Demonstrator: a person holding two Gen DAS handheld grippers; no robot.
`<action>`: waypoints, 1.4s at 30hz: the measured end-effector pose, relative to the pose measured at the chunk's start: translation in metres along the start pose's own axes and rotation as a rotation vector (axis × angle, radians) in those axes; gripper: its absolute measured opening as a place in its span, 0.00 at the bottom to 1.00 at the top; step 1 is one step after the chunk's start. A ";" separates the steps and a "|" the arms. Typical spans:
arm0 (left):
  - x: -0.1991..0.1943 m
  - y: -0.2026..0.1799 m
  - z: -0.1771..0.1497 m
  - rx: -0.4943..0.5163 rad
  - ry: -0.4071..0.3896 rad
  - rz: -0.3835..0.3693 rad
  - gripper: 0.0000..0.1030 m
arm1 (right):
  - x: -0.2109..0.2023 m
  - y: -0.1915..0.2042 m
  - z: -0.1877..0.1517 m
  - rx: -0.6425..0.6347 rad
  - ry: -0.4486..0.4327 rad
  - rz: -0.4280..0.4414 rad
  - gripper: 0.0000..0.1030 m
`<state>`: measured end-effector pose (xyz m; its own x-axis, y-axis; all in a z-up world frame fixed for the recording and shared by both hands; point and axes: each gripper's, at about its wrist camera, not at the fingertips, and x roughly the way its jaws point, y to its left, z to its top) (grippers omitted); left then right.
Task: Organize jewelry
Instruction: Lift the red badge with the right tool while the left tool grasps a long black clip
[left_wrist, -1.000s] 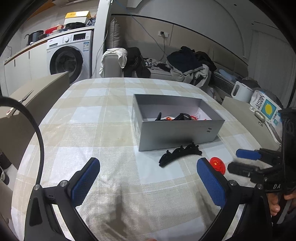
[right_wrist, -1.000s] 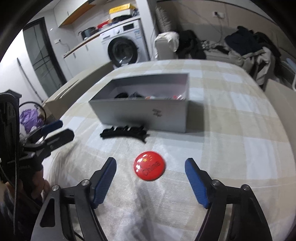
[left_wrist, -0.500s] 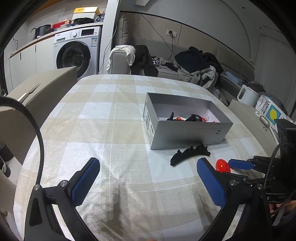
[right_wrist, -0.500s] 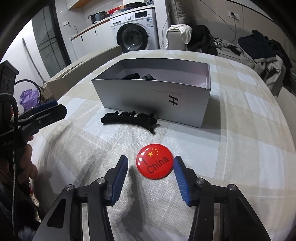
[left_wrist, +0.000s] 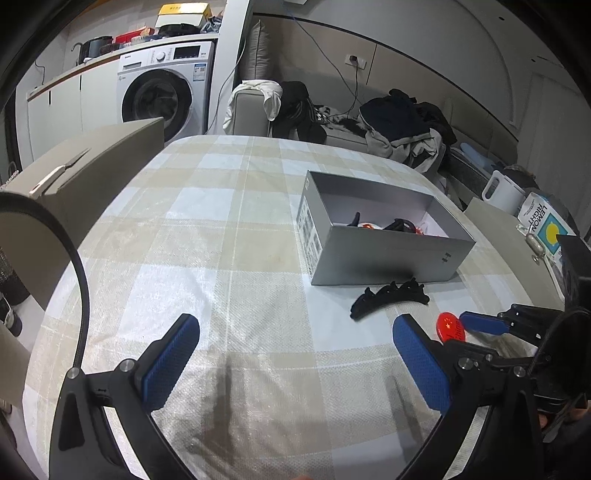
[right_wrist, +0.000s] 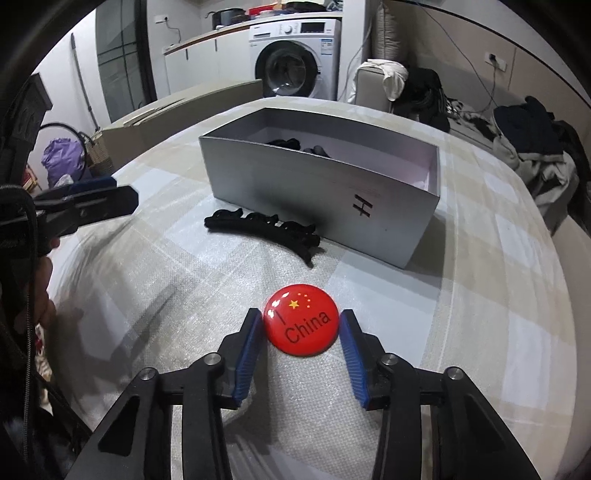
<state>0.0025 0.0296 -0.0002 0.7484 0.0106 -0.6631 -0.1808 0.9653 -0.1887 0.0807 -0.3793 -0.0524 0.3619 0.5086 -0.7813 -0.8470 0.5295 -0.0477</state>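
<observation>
A round red "China" badge (right_wrist: 300, 319) lies on the checked tablecloth. My right gripper (right_wrist: 300, 325) has closed around it, both blue pads touching its edges. The badge also shows in the left wrist view (left_wrist: 450, 327), between the right gripper's fingers (left_wrist: 480, 322). A black hair claw (right_wrist: 264, 229) lies in front of the grey open box (right_wrist: 399, 221), which holds several dark and red pieces (left_wrist: 391, 225). My left gripper (left_wrist: 295, 354) is open and empty, low over the near part of the table.
A beige cardboard box (left_wrist: 85, 173) stands at the table's left edge. A white kettle (left_wrist: 504, 192) and a lemon carton (left_wrist: 546, 225) are at the right. A washing machine (left_wrist: 162, 96) and a sofa with clothes (left_wrist: 402, 122) stand behind.
My right gripper moved forward to the badge and narrowed from wide open until its pads touch the badge. My left gripper drew back and to the left, still open.
</observation>
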 end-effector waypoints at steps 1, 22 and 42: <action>0.000 -0.002 0.000 0.004 0.004 0.001 0.99 | 0.000 0.000 0.000 -0.003 -0.001 -0.001 0.39; 0.034 -0.036 0.008 -0.039 0.131 -0.053 0.99 | -0.044 -0.078 0.003 0.303 -0.244 0.177 0.40; 0.068 -0.084 0.014 0.089 0.206 0.020 0.81 | -0.049 -0.093 -0.011 0.355 -0.250 0.172 0.40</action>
<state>0.0769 -0.0468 -0.0192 0.5973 -0.0153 -0.8019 -0.1300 0.9847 -0.1156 0.1369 -0.4612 -0.0163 0.3477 0.7343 -0.5830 -0.7328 0.6008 0.3196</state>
